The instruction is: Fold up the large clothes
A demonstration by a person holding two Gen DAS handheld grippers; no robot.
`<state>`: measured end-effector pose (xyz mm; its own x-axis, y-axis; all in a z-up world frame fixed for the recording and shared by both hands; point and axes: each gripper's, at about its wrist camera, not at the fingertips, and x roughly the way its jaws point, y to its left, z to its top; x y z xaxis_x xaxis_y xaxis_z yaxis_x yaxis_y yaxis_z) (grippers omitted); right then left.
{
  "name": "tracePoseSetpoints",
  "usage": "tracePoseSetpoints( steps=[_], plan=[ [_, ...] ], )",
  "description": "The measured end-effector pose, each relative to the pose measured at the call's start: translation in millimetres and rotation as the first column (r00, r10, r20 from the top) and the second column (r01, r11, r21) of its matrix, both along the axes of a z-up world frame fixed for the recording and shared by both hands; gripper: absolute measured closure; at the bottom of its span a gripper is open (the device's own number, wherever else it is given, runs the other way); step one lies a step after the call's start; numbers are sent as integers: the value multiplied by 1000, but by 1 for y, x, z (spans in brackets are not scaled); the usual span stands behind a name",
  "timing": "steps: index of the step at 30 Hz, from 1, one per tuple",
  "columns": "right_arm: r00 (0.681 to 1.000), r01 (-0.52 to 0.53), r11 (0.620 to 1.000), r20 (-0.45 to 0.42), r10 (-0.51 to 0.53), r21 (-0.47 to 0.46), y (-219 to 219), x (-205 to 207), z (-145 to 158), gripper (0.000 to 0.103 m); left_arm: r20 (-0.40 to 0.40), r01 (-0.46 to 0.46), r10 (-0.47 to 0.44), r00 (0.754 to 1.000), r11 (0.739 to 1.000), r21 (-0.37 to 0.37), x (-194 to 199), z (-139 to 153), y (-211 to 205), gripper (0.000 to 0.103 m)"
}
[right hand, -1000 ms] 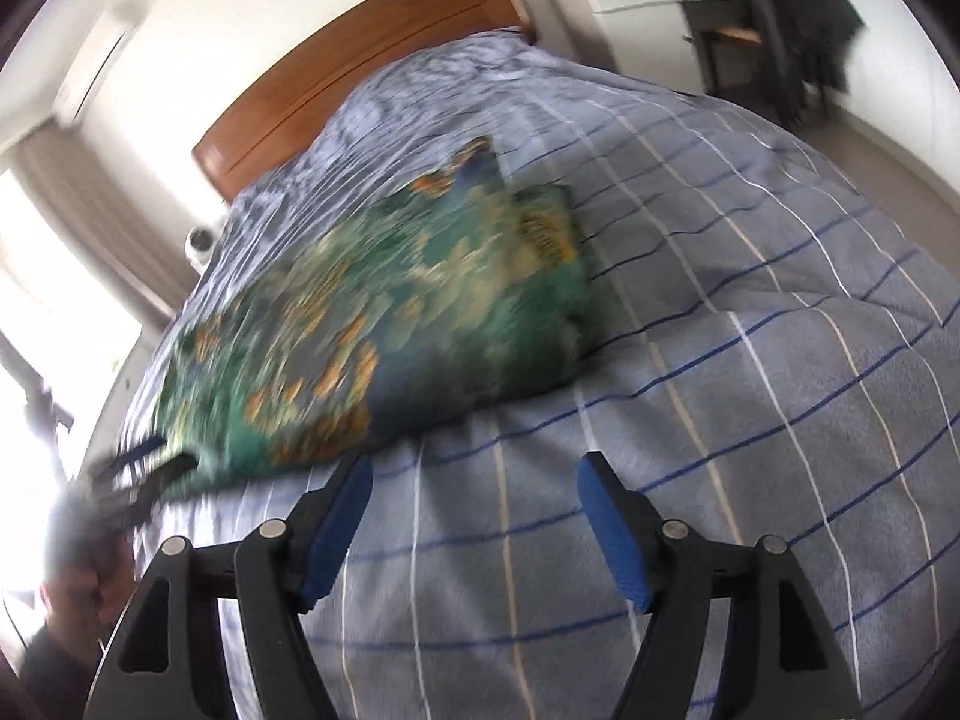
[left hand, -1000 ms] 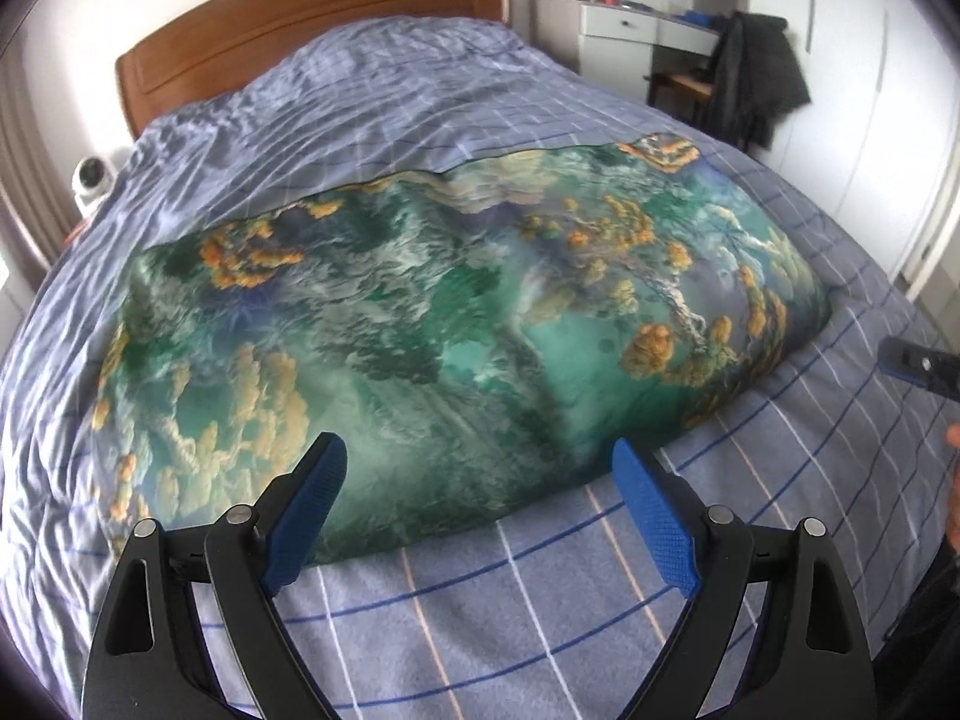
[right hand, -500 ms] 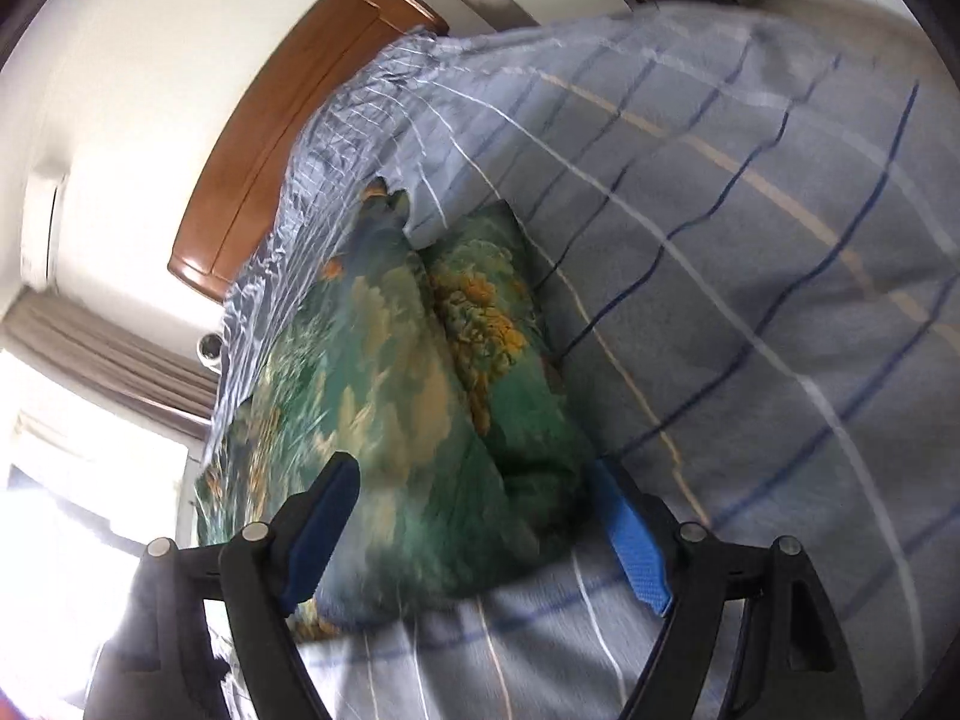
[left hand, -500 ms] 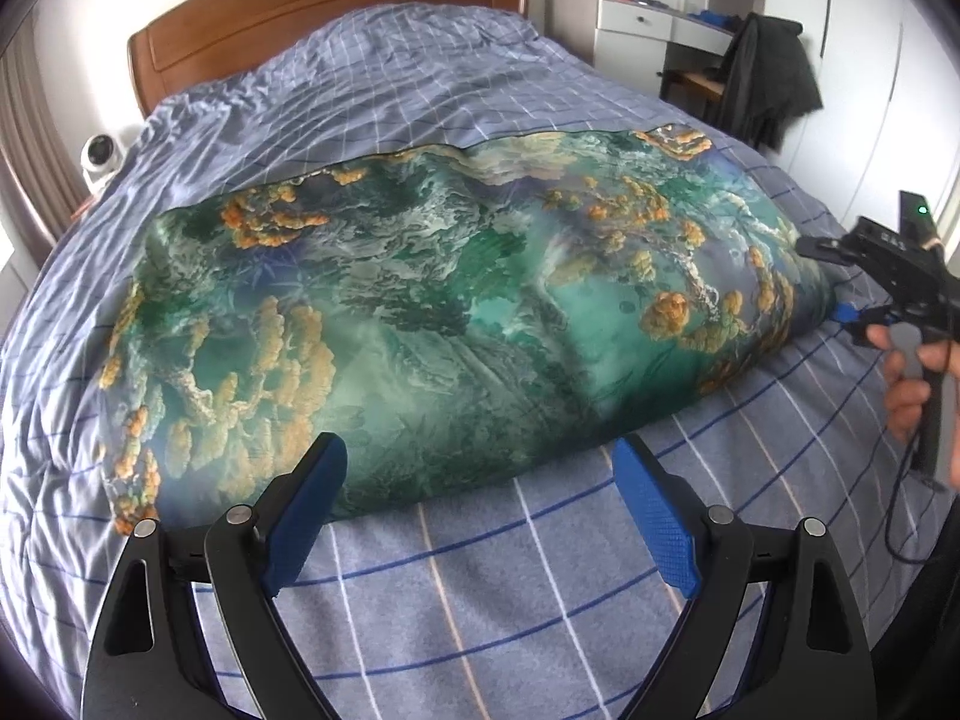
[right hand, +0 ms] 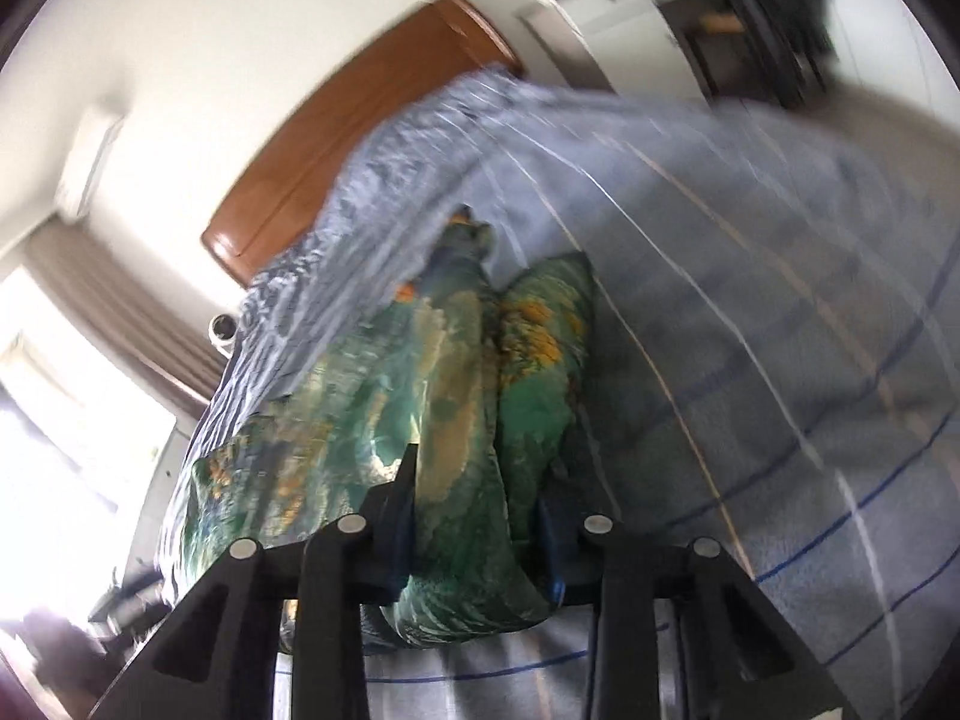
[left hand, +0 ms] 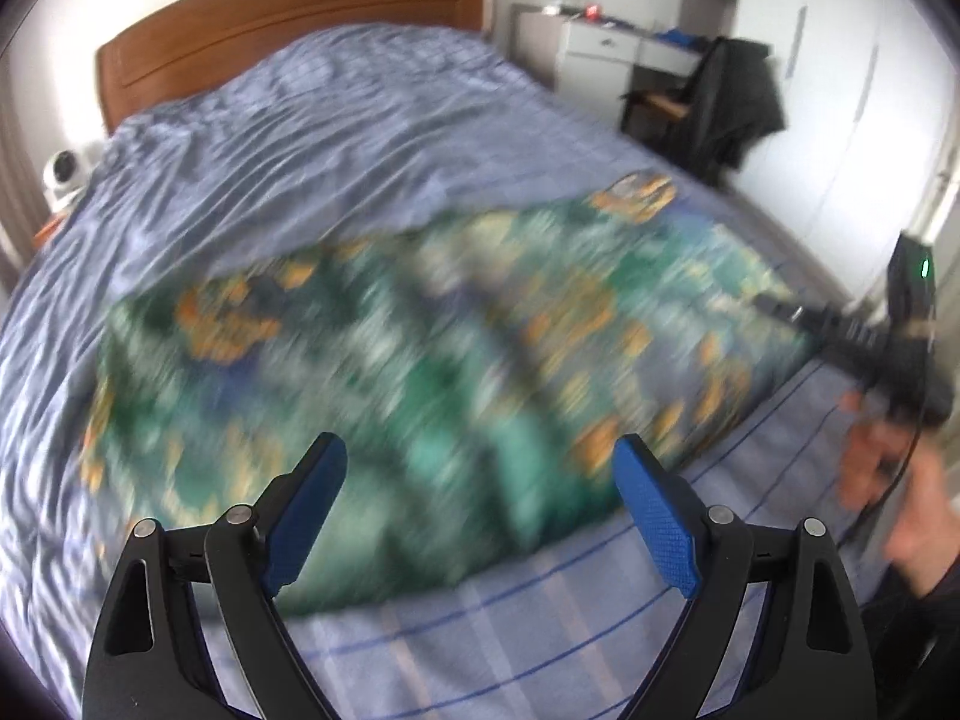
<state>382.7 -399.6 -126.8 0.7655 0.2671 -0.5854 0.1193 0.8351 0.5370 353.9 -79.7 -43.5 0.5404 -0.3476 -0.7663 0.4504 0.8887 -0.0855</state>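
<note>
A large green garment with orange and white print [left hand: 420,348] lies folded across the blue checked bed. My left gripper [left hand: 480,492] is open and empty, hovering over the garment's near edge. My right gripper [right hand: 474,516] is shut on the garment's right end [right hand: 456,420], with bunched cloth between the narrowed fingers. The right gripper also shows in the left wrist view [left hand: 882,348] at the garment's far right end. The left wrist view is blurred.
The blue checked bedspread [left hand: 336,138] covers the bed, with a wooden headboard [left hand: 288,18] behind. A white dresser [left hand: 606,54] and a chair with a dark jacket [left hand: 726,102] stand at the back right. A window with curtains [right hand: 90,312] is at the left.
My right gripper has moved onto the garment's right end and closed on it. My left gripper stayed open and the view swung, blurring the garment.
</note>
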Motion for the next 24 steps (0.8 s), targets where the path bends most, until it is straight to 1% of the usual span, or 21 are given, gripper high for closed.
tracePoseSetpoints(
  steps=[2,4,5,6,8,9,10,12,15,16,17,18,19,20,21,22,23,24],
  plan=[
    [999,-22,999,41,24,-47,11,-5,17,71,-17,60,-60,998,997,-43,13,20,-19,12],
    [993,-62,992,96,73,-114,33,-10,40,71,-50,117,-122,991,990,-83,27,38,-38,12],
    [990,-73,988,110,88,-137,40,-11,46,71,-70,140,-147,987,985,-103,35,46,-47,12],
    [985,-90,981,133,113,-172,53,-15,55,71,-94,165,-177,980,978,-127,44,55,-58,12],
    [971,-121,965,172,163,-232,76,-21,71,71,-129,201,-220,967,969,-147,52,64,-72,12],
    [963,-135,954,190,190,-269,90,-25,78,71,-158,230,-253,955,962,-150,57,66,-80,12],
    [954,-152,942,204,219,-301,103,-29,85,71,-179,248,-270,946,959,-139,60,66,-87,12],
    [930,-199,908,220,293,-368,130,-35,95,71,-188,255,-265,946,964,-77,61,66,-97,12],
    [887,-252,830,223,404,-498,173,-47,103,71,-173,236,-222,960,970,66,54,58,-102,10],
    [874,-262,806,224,431,-530,185,-51,104,71,-159,224,-207,965,969,102,51,56,-100,9],
    [861,-276,787,222,457,-552,194,-55,104,71,-141,207,-186,972,966,154,49,51,-97,9],
    [853,-284,777,222,473,-562,200,-57,105,71,-127,184,-161,979,962,200,48,45,-94,12],
    [838,-300,759,221,499,-577,208,-59,105,71,-119,164,-140,983,960,225,48,41,-89,31],
    [831,-308,751,220,511,-583,211,-60,104,71,-122,143,-117,986,960,239,50,37,-84,45],
    [822,-318,738,215,528,-596,216,-62,103,71,-145,138,-108,983,967,216,52,34,-76,61],
    [821,-322,729,206,533,-604,219,-61,102,71,-166,137,-106,980,974,182,54,35,-71,68],
    [821,-330,725,196,536,-604,220,-60,101,69,-178,131,-103,979,979,153,56,35,-63,70],
    [823,-336,727,189,535,-598,220,-59,101,67,-178,124,-98,979,982,140,58,36,-56,72]
  ],
)
